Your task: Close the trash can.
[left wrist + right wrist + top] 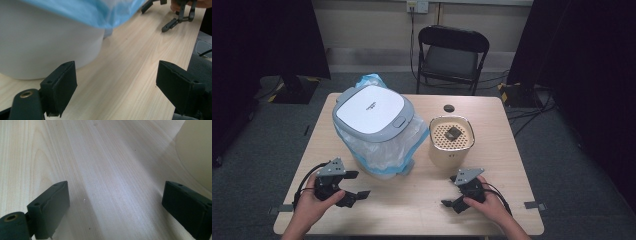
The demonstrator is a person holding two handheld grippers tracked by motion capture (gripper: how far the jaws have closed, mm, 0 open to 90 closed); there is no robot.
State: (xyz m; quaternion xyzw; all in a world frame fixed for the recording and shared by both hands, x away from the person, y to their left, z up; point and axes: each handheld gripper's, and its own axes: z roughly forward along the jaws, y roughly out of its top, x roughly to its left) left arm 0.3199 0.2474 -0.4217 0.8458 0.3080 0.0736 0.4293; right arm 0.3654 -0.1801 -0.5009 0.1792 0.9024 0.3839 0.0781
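Your left gripper (353,185) sits low over the near left part of the bench (422,215), jaws spread wide with nothing between them, and your right gripper (453,191) mirrors it on the near right, also spread and empty. From above you see both hands at once: your left hand (314,200) and right hand (484,202) each wrapped around a handle, cables trailing back toward you. Just ahead of your left gripper stands a white bin (374,127) with a grey-rimmed lid (370,110) and a pale blue bag (377,145) hanging out around its rim. Ahead of your right gripper, slightly to its left, stands a cream container (451,142) with a perforated top and a dark piece lying on it. The left gripper view adds what the high one hides: the bin's white wall (47,45) close on the left, the blue bag (100,11) drooping over it, and your other gripper (176,18) far across the wood. The right gripper view gives you bare wood grain and the cream container's curved wall (197,150) at the right edge. Farther off on the bench lies a small black disc (448,108), and a black folding chair (452,55) stands beyond the bench.
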